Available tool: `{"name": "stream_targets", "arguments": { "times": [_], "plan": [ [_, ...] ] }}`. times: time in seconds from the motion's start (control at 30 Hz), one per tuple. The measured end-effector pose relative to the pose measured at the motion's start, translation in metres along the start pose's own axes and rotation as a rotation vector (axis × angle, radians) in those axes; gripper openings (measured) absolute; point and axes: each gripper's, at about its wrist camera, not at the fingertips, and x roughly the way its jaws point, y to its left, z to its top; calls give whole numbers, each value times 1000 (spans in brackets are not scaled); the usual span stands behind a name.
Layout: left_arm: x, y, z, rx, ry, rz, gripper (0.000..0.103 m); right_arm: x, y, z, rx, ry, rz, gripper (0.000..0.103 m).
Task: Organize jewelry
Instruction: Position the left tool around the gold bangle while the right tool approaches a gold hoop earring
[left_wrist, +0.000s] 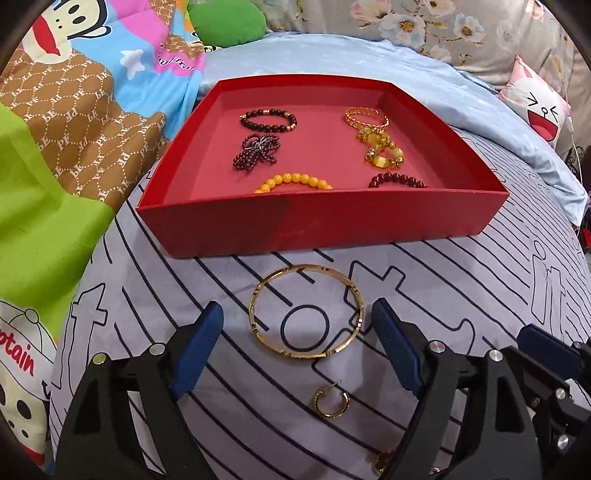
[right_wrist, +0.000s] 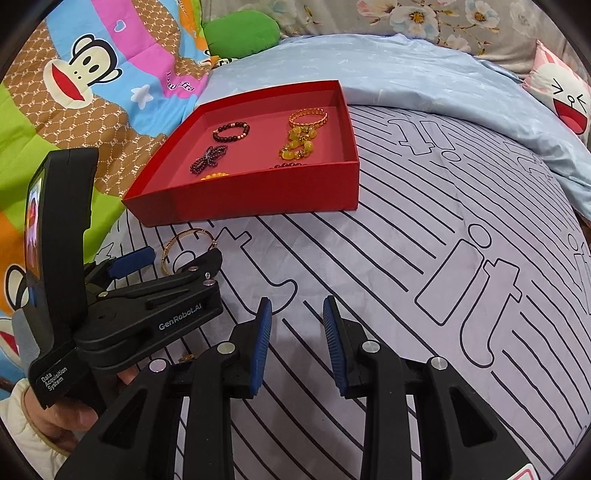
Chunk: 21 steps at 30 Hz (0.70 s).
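Note:
A gold bangle (left_wrist: 253, 308) lies flat on the striped sheet, just in front of the red tray (left_wrist: 314, 221). My left gripper (left_wrist: 297, 306) is open, with one blue pad on each side of the bangle and neither touching it. A small gold hoop earring (left_wrist: 328, 412) lies nearer the camera, between the finger bases. The tray holds several bead bracelets and a gold chain bracelet (left_wrist: 365, 116). In the right wrist view my right gripper (right_wrist: 295, 306) stands open a little over bare sheet, holding nothing. There the left gripper (right_wrist: 181, 254) partly hides the bangle (right_wrist: 192, 232).
A cartoon quilt (left_wrist: 74, 110) and a green cushion (left_wrist: 225, 22) lie left of and behind the tray. A pale blue blanket (left_wrist: 424, 74) and a pink cartoon pillow (left_wrist: 535, 107) are at the back right. Another small gold piece (left_wrist: 382, 461) peeks out near the bottom edge.

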Motion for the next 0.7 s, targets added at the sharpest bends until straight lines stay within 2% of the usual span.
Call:
{"name": "stream_targets", "arguments": {
  "times": [0.13,0.4,0.7],
  "plan": [
    [-2,-4,2,31,-7,-8,60,2,2,-1,-5,6,5,29],
    [-10,-2,-1,33,-4,-14,60,-1,10,-6,-29,10,19,29],
    [-38,24,-12,-10,-17,-1,60,-5,30,-24,-84,31,79,29]
  ]
}}
